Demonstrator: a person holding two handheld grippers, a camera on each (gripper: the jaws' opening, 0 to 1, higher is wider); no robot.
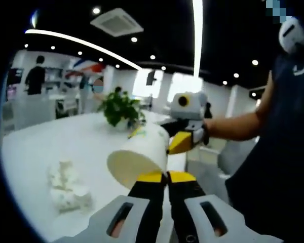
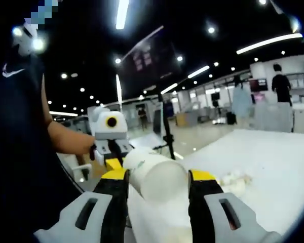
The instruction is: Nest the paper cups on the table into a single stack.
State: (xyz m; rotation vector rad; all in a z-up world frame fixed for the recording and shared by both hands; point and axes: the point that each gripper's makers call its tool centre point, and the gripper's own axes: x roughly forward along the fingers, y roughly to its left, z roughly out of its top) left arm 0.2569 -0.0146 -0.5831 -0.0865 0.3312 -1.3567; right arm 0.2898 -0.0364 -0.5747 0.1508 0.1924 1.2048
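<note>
Where the left gripper view looks along its own jaws, the left gripper [image 1: 166, 176] has its yellow-tipped jaws drawn almost together on the rim of a white paper cup [image 1: 140, 156], which lies on its side in the air with its open mouth facing the camera. Behind the cup the right gripper [image 1: 180, 143] reaches in from the right, held by a bare forearm; its tips meet the cup's far end, but the cup hides how they close. On the white table [image 1: 45, 139] lies a crumpled white lump [image 1: 66, 186], too blurred to name. A potted green plant [image 1: 120, 108] stands further back on the table.

Seen in the right gripper view, the right gripper [image 2: 157, 177] holds its jaws wide on either side of the same cup [image 2: 157, 172], whose closed base faces the camera; both pads seem to touch its wall. The left gripper [image 2: 113, 163] shows beyond the cup's far rim, its tips partly hidden. The white lump [image 2: 235, 179] is small and vague on the table [image 2: 273, 162].
</note>
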